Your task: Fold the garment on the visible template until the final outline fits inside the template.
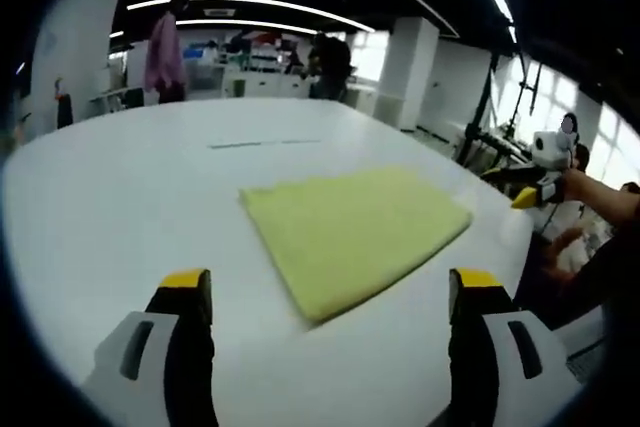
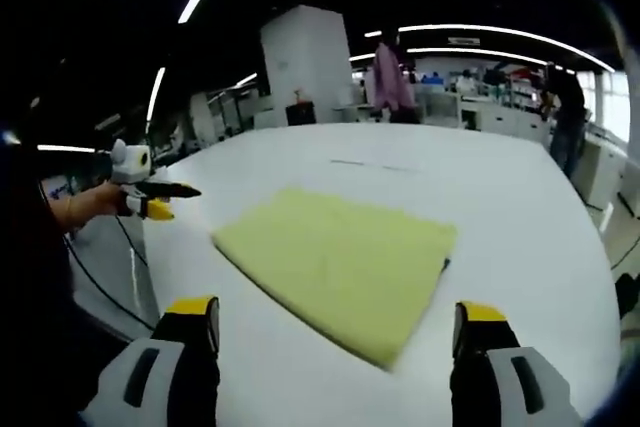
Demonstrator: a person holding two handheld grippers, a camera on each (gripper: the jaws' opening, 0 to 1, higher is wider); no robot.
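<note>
A yellow cloth [image 1: 352, 231] lies folded flat as a rough rectangle on the white table [image 1: 120, 207]. My left gripper [image 1: 330, 295] hovers just short of the cloth's near corner, jaws wide apart and empty. My right gripper [image 2: 335, 317] stands open and empty over the opposite near corner of the cloth [image 2: 340, 257]. Each gripper also appears in the other's view, held off the table edge by a hand: the right gripper [image 1: 528, 194] and the left gripper [image 2: 158, 197]. A thin dark line [image 1: 265, 144] is marked on the table beyond the cloth.
The table's curved edge [image 1: 520, 247] runs close to the cloth's right side. A person in pink [image 1: 164, 55] and another in dark clothes [image 1: 330, 65] stand among desks behind the table. A white pillar [image 2: 308, 62] rises at the back.
</note>
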